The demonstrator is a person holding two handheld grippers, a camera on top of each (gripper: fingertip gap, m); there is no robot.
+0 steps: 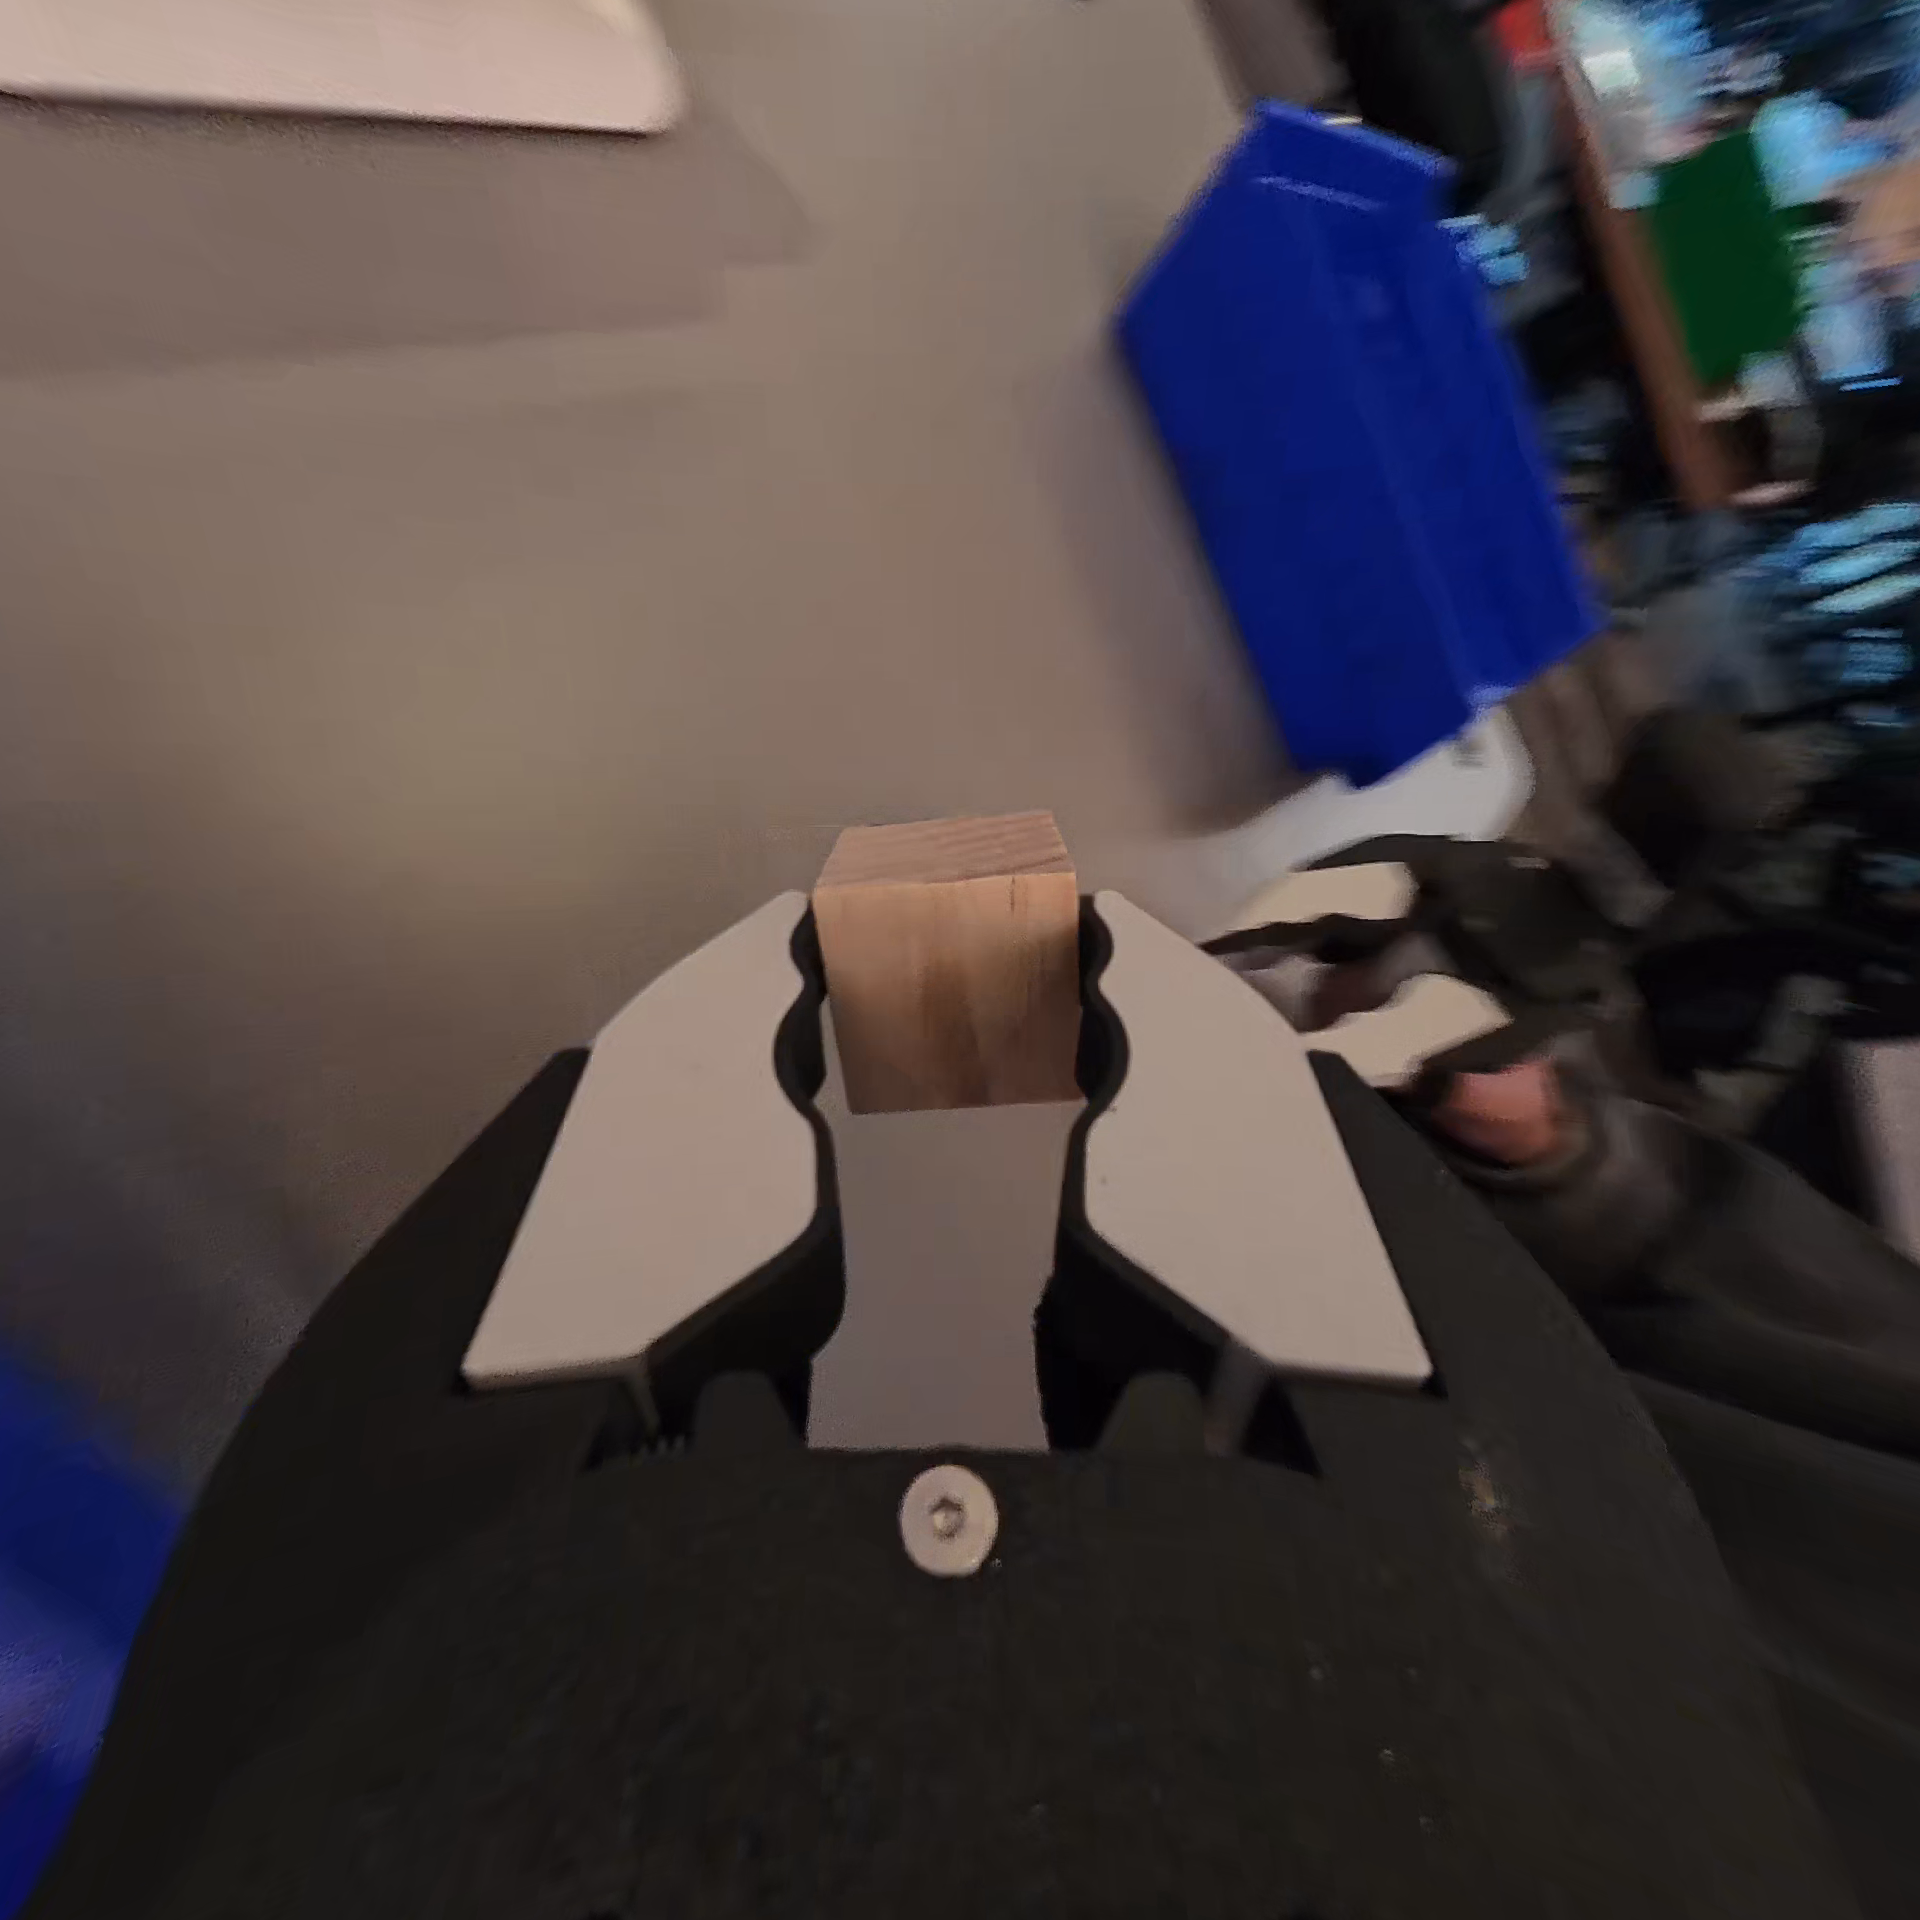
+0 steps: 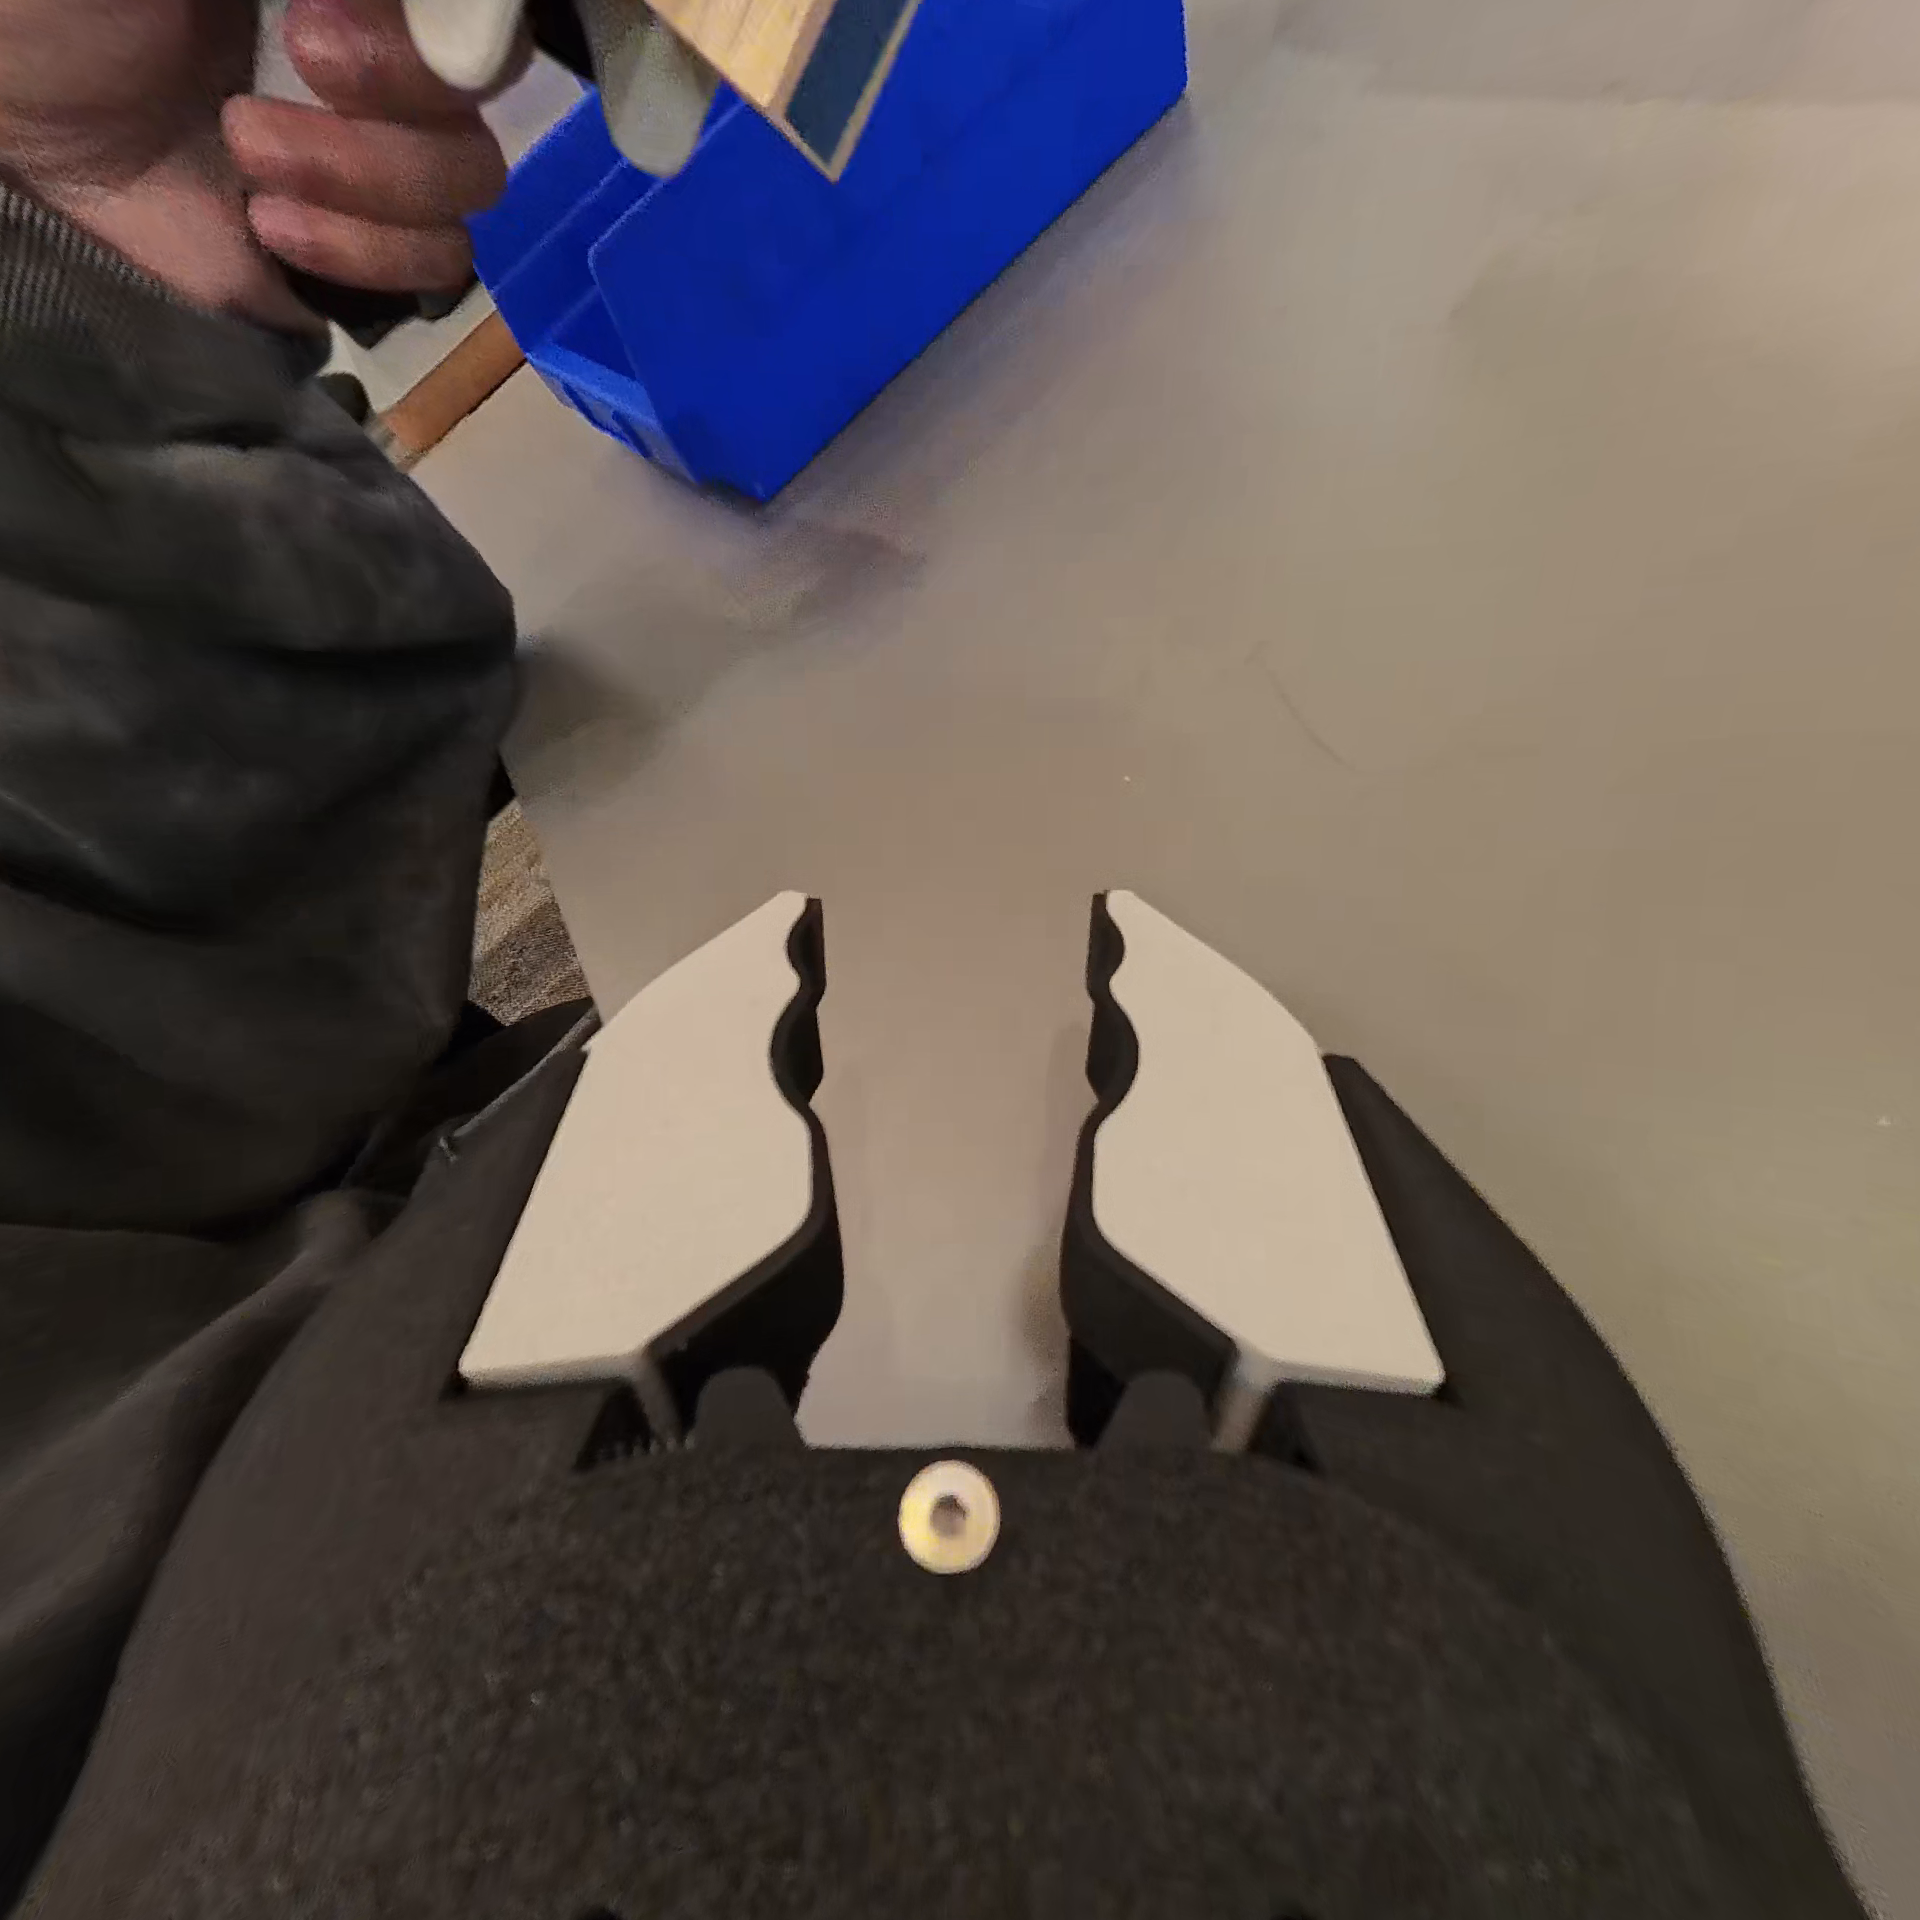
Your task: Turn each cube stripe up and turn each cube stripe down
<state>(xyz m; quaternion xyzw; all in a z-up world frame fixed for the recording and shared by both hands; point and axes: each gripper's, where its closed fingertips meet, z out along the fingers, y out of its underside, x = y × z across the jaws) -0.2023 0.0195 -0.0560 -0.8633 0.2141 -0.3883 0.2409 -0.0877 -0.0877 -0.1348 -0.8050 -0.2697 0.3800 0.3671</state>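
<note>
Blue bin (image 1: 1351, 436) sits on the grey table (image 1: 416, 623), beyond and to the right of your left gripper (image 1: 948, 956). From the left wrist view only its outer walls show; contents cannot be told. In the right wrist view the same bin (image 2: 831, 270) lies ahead and to the left, and what shows of its open front looks like bare blue plastic, with much of the inside hidden.

Your left gripper: jaws closed to cube width, clamped on a plain wooden cube (image 1: 951, 977) held near the fingertips, lifted clear of the table. The faces toward the camera are bare wood, no stripe showing there. The right wrist view catches that cube (image 2: 800, 73) at its top edge, in front of the bin, with a dark blue stripe on the face toward that camera. Your hand (image 2: 343, 177) grips the left tool's handle beside it, dark sleeve (image 2: 229, 727) below.

Your right gripper (image 2: 956, 935): jaws parted to a moderate gap, nothing between them, hovering over bare table. It also shows at the right edge of the left view (image 1: 1382, 966), blurred.

Surface: matte grey tabletop, a few faint scuffs. A white sheet (image 1: 332, 52) lies at the far left. Past the table edge, blurred shelving (image 1: 1714, 312) and clutter; details unreadable. A second blue shape (image 1: 62, 1558) blurs at lower left; cannot tell what it is.
</note>
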